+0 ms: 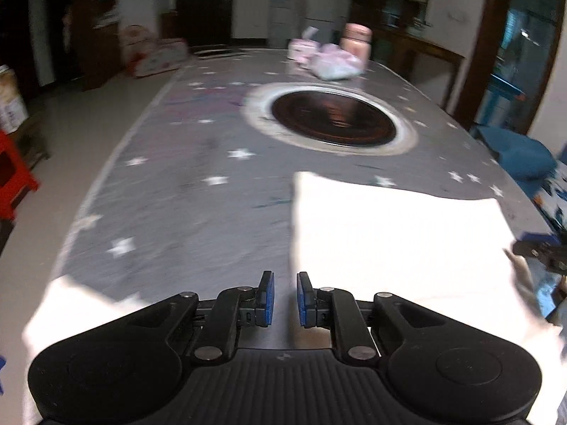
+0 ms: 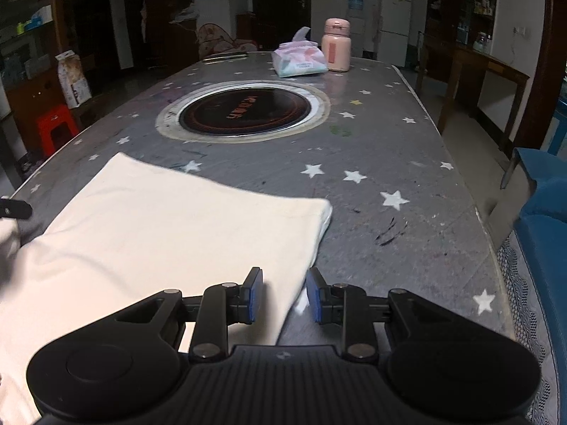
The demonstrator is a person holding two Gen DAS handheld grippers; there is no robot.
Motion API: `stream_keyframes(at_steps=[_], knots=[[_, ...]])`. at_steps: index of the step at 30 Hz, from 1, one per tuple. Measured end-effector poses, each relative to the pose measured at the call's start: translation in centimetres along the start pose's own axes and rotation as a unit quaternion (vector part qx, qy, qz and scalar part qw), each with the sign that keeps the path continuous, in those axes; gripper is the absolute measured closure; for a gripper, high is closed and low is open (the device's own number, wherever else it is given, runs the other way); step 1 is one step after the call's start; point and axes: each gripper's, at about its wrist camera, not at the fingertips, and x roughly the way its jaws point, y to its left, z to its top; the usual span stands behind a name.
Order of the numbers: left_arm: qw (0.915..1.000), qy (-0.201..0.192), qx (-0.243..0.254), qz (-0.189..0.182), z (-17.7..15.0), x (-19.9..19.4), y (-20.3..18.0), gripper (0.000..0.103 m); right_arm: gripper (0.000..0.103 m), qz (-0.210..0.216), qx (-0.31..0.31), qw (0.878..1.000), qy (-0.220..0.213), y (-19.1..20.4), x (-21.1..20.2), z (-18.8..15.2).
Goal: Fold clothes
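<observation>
the white garment point(image 2: 170, 233) lies flat on the near part of the star-patterned table point(image 2: 389, 163), its far edge straight and its right side showing layered edges, so it looks at least partly folded; more white cloth trails toward the person at the near left, though the left wrist view is blurred and i can't tell how that part lies; the left gripper point(image 1: 284, 297) stands slightly open with nothing between its pads, over bare table just left of the cloth; the right gripper point(image 2: 284, 295) is open wider, empty, straddling the garment's right edge; a pinch here could catch only the top layer and pull the stack askew, or drag the cloth off the near edge; room is generous: bare table to the right and ahead up to the round hotplate point(image 2: 244, 113); the tissue pack point(image 2: 299, 60) and pink bottle point(image 2: 336, 46) sit well apart.
</observation>
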Motion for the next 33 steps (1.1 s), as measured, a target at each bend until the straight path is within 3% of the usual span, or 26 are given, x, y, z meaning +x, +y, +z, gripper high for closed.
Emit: stream_keyframes(at_steps=[9,14,17,28,33], knots=[[0.998,0.02,0.032,-0.051,2.2,4.7,-2.9,0.088,0.079,-0.007,0.01,1.0,0.013,-1.1,3.2,2.0],[0.998,0.017,0.042,-0.044,3.3,5.9,-3.1,0.088,0.095,-0.006,0.011,1.0,0.013,-1.2,4.5,2.9],[0.9982,0.013,0.046,-0.035,4.1,6.8,-2.9,0.089,0.098,-0.014,0.003,1.0,0.009,-1.0,5.3,3.6],[0.9988,-0.004,0.05,-0.001,6.9,9.7,-1.1,0.088,0.098,-0.035,-0.038,0.999,0.012,-0.8,9.1,7.0],[0.9984,0.001,0.056,0.002,7.1,9.7,-1.3,0.088,0.094,-0.027,-0.068,0.997,0.003,-0.1,7.6,7.1]])
